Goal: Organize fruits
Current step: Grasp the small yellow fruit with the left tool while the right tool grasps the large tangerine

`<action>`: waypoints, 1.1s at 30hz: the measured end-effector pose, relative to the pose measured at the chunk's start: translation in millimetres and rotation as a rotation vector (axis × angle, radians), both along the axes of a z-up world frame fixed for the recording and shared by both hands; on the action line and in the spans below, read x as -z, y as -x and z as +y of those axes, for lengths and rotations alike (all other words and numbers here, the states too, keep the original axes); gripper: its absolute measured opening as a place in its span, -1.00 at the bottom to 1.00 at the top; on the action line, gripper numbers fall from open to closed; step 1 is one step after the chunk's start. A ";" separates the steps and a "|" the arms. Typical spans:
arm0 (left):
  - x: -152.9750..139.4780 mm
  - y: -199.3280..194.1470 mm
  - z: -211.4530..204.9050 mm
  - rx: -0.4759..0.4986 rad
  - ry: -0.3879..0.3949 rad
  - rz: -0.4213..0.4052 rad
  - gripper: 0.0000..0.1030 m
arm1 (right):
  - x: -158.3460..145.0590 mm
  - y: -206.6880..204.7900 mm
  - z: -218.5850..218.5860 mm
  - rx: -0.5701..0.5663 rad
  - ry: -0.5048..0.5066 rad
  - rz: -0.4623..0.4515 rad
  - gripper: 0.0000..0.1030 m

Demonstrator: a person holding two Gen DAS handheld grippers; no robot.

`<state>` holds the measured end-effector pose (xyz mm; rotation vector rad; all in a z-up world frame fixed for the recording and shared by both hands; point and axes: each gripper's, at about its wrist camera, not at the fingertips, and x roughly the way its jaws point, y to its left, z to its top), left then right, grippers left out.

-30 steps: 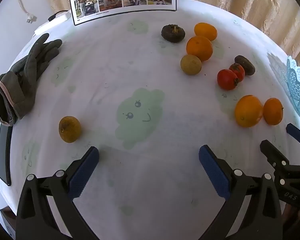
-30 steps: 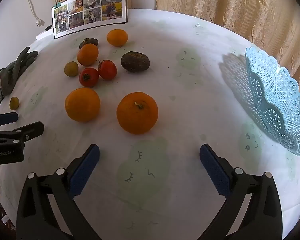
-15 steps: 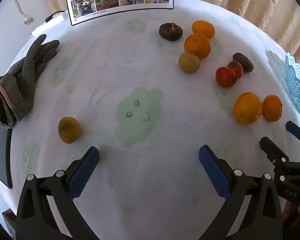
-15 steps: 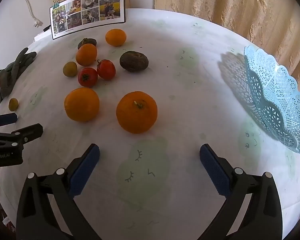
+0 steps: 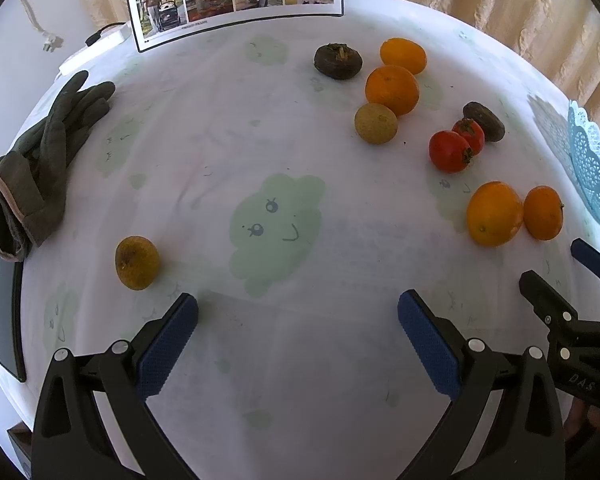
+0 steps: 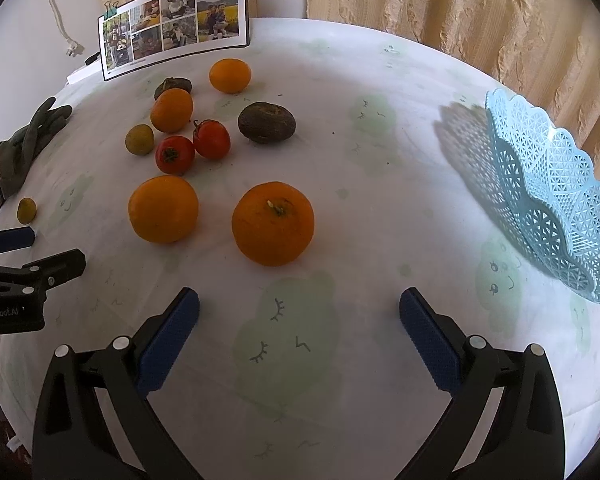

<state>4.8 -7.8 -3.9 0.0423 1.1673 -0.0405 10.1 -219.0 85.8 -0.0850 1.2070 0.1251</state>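
Several fruits lie loose on the white tablecloth. In the right wrist view an orange with a stem (image 6: 273,223) lies just ahead of my open, empty right gripper (image 6: 299,312), with a second orange (image 6: 163,209) to its left. Behind them are two red tomatoes (image 6: 175,155), a dark brown fruit (image 6: 266,123) and more oranges. A light blue lattice basket (image 6: 548,196) stands at the right. My left gripper (image 5: 298,320) is open and empty; a small yellow-brown fruit (image 5: 137,262) lies just ahead of its left finger. The two near oranges show at the right (image 5: 494,213).
A grey glove (image 5: 40,164) lies at the table's left edge beside a dark flat strip (image 5: 8,320). A photo sheet (image 6: 176,22) stands clipped at the back. Curtains hang behind the table. The left gripper's tips show at the left of the right wrist view (image 6: 40,256).
Both grippers have crept slightly forward over the table, so the fruits and basket sit a little nearer. Nothing was picked up or moved.
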 end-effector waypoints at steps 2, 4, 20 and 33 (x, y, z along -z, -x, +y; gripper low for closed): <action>0.3 0.4 -0.9 0.001 0.000 0.000 0.91 | -0.1 0.0 0.1 0.000 0.000 0.002 0.96; 0.6 1.0 -0.6 0.005 0.001 -0.001 0.91 | -0.3 -0.6 -0.3 -0.001 -0.001 0.006 0.96; -14.8 14.0 43.3 -0.129 0.016 -0.065 0.78 | -12.1 -5.1 -0.4 0.011 -0.061 -0.030 0.96; -14.0 9.7 91.6 -0.229 0.045 -0.083 0.34 | -7.8 -12.6 5.4 0.005 -0.072 -0.014 0.72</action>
